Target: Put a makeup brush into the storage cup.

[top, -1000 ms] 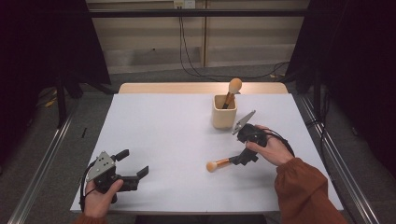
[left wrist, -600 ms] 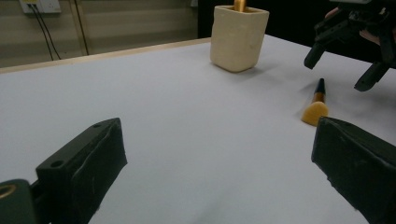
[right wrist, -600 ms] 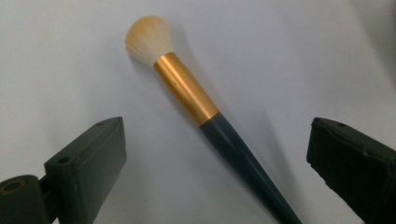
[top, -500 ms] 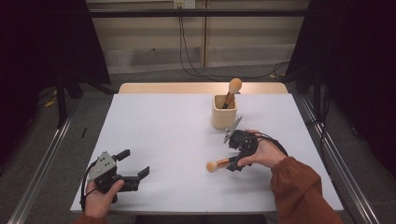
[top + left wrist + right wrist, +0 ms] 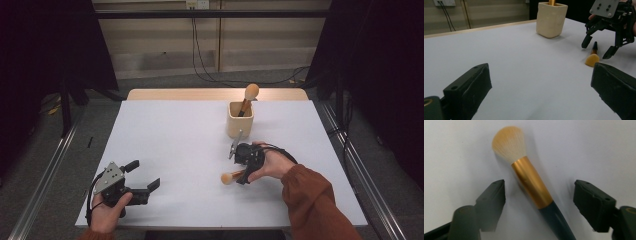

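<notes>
A makeup brush [image 5: 230,177] [image 5: 531,182] with cream bristles, a gold ferrule and a dark handle lies flat on the white table [image 5: 185,145]. My right gripper [image 5: 244,174] [image 5: 540,192] hovers low over it. Its jaws have just been closing and stand on either side of the ferrule, with a gap on each side and no pad touching. The left gripper view shows the right gripper [image 5: 597,49] straddling the brush [image 5: 592,58]. My left gripper [image 5: 144,175] [image 5: 540,75] rests open and empty at the front left.
A beige cup [image 5: 240,120] [image 5: 551,18] stands just behind the right gripper and holds a second brush [image 5: 250,93] upright. A wooden strip [image 5: 215,94] runs along the table's far edge. Dark curtains and cables lie beyond.
My right gripper has moved left and down over the lying brush, and its jaws stand closer together around it. The left gripper and the cup have not moved.
</notes>
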